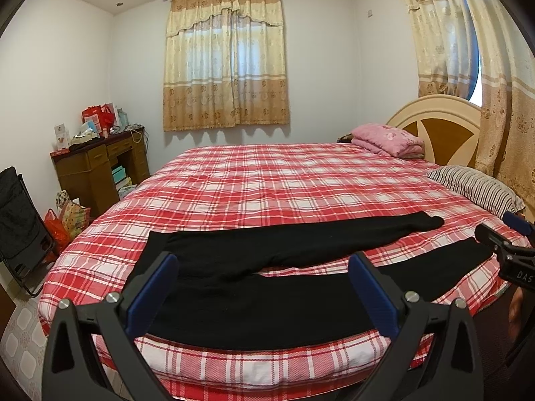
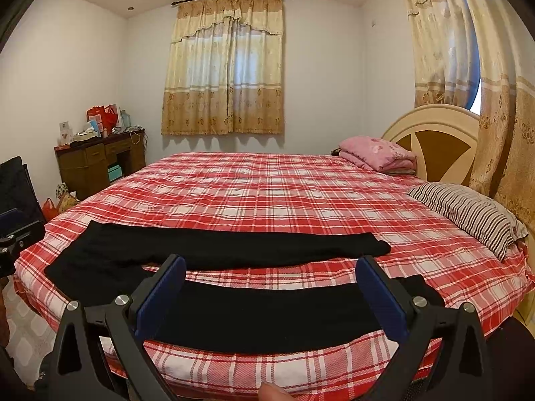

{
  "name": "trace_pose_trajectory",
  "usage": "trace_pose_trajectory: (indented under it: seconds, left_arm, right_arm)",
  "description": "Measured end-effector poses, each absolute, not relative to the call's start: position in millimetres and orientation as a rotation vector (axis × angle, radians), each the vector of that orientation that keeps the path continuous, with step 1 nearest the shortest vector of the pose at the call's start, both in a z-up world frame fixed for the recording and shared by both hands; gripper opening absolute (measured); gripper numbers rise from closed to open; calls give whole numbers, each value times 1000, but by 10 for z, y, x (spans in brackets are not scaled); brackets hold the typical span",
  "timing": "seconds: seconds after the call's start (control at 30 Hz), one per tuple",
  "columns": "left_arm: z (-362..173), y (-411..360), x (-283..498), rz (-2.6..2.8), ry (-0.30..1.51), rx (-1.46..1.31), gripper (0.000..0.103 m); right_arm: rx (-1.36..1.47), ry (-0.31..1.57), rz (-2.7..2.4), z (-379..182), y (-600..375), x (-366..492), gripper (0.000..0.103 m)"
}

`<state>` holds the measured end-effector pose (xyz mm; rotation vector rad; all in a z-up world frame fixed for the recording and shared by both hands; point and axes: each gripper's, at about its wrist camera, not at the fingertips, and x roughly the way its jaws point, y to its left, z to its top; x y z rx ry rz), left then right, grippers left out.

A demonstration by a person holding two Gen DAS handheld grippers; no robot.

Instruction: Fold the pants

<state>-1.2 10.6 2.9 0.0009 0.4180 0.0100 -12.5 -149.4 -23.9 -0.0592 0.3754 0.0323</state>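
Note:
Black pants (image 1: 267,287) lie flat across the near edge of the red plaid bed (image 1: 267,183), waist to the left, both legs spread apart toward the right. They also show in the right wrist view (image 2: 254,314). My left gripper (image 1: 264,284) is open, hovering above the near leg close to the waist, holding nothing. My right gripper (image 2: 272,287) is open above the near leg toward its cuff, holding nothing. The right gripper also shows at the right edge of the left wrist view (image 1: 508,244). The far leg (image 2: 234,247) lies parallel behind.
A striped pillow (image 2: 468,214) and a folded pink blanket (image 2: 378,152) lie by the headboard at the right. A brown desk (image 1: 100,167) with clutter, bags on the floor and a black folding chair (image 1: 20,227) stand at the left.

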Motion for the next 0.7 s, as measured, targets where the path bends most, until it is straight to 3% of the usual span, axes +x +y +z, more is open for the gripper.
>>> trace_pose_trajectory:
  seconds: [0.7]
  left_arm:
    - [6, 127, -17, 11, 421, 2, 103]
  right_arm:
    - [-65, 384, 30, -290, -1453, -113, 102]
